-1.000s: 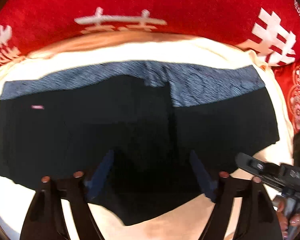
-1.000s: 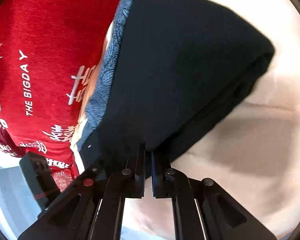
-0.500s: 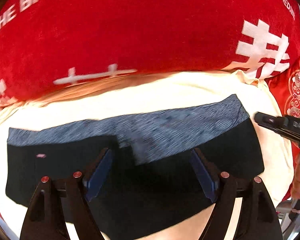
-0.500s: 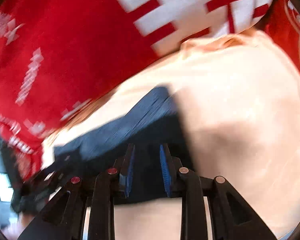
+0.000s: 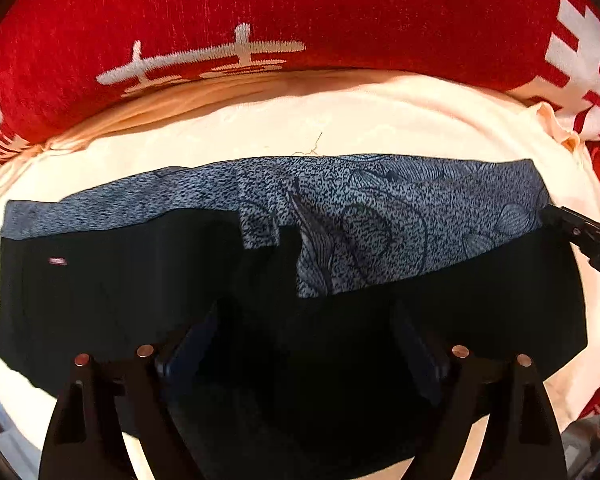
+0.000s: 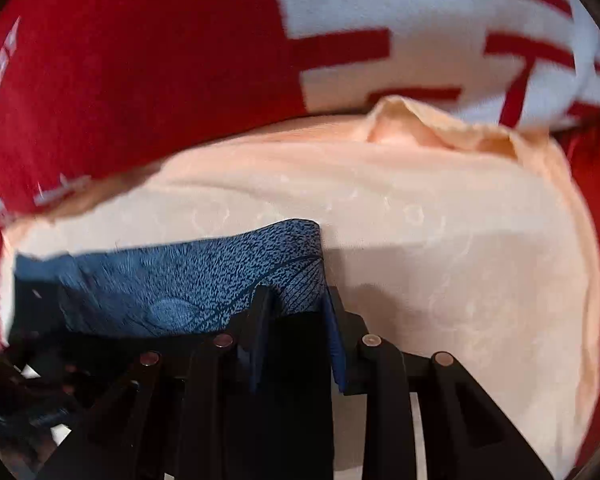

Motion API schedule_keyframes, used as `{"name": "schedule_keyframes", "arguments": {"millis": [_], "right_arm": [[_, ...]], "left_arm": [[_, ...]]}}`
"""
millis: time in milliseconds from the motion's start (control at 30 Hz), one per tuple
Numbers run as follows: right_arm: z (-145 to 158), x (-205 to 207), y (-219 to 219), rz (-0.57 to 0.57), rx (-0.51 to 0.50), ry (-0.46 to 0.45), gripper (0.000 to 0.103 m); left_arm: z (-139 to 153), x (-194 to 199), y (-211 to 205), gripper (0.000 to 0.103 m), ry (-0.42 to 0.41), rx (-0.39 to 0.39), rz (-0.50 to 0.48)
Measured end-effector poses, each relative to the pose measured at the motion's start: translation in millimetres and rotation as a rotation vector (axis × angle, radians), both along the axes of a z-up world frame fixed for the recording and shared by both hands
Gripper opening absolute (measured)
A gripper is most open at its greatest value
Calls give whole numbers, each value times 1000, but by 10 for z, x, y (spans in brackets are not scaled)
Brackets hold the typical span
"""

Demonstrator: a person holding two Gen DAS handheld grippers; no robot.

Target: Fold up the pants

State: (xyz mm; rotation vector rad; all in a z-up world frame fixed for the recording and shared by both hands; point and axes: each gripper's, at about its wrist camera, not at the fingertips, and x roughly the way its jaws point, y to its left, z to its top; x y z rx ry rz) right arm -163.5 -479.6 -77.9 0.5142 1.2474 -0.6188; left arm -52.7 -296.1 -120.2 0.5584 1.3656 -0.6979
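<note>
Black pants (image 5: 112, 292) with a grey-blue patterned band (image 5: 380, 220) lie folded across a cream cloth (image 5: 340, 120). My left gripper (image 5: 304, 344) is open, its jaws wide apart over the pants' near middle. My right gripper (image 6: 296, 312) is open at the pants' right end (image 6: 188, 280); the dark fabric lies between its fingers and is not pinched. Its tip shows at the right edge of the left wrist view (image 5: 584, 236).
A red blanket with white characters (image 5: 300, 12) bulges behind the cream cloth and wraps round its right side (image 6: 420, 32). The cream cloth's far corner is rumpled (image 6: 420, 120).
My right gripper was shut on the pants' edge and holding it up; it has laid the fold down, opened and now rests at the pants' right end. My left gripper stayed open over the middle.
</note>
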Motion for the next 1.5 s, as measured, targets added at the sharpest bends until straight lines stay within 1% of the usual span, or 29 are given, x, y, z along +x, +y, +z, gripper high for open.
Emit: {"name": "schedule_keyframes", "arguments": {"millis": [100,167,233,300,367,433,500,633,700,900,967,1033,1167,1267,1367,1500], "right_arm": [[77,-19,84,1,7,15,32],[147,-86,133,-6,22,9,35],[205,-189,169,-16,48,6,42],[239,-326,225,-32,77,5,54],[284,-491,275,-46,90,10,61],[321,-640,333,-57,112,12,63],[350,-758,389,-71,129,18,71],[366,-895,471,-75,156,22,72],[312,-879,415,-67,148,28,73],[251,-976,299,-37,194,27,75],[236,-1012,276,-17,205,33,75],[205,-1036,330,3,223,43,75],[177,-1073,449,32,227,69,75],[175,-1055,560,36,223,81,75],[194,-974,689,44,218,90,75],[234,-691,974,82,194,96,75]], "left_arm": [[62,-37,39,88,-19,30,9],[106,-63,132,88,-28,49,13],[136,-127,223,88,-29,60,21],[172,-167,294,88,-30,72,30],[213,-219,354,88,-34,81,37],[250,-258,396,88,-35,88,41],[291,-328,438,88,-40,92,49],[362,-424,495,88,-48,110,70],[390,-474,497,88,-51,110,84],[446,-647,608,88,-42,131,118],[426,-685,668,88,-33,136,129],[400,-747,748,88,-19,142,134],[283,-832,924,88,16,160,122],[233,-827,1090,88,40,161,123],[222,-736,1276,88,52,151,129],[221,-516,1551,88,62,143,132]]}}
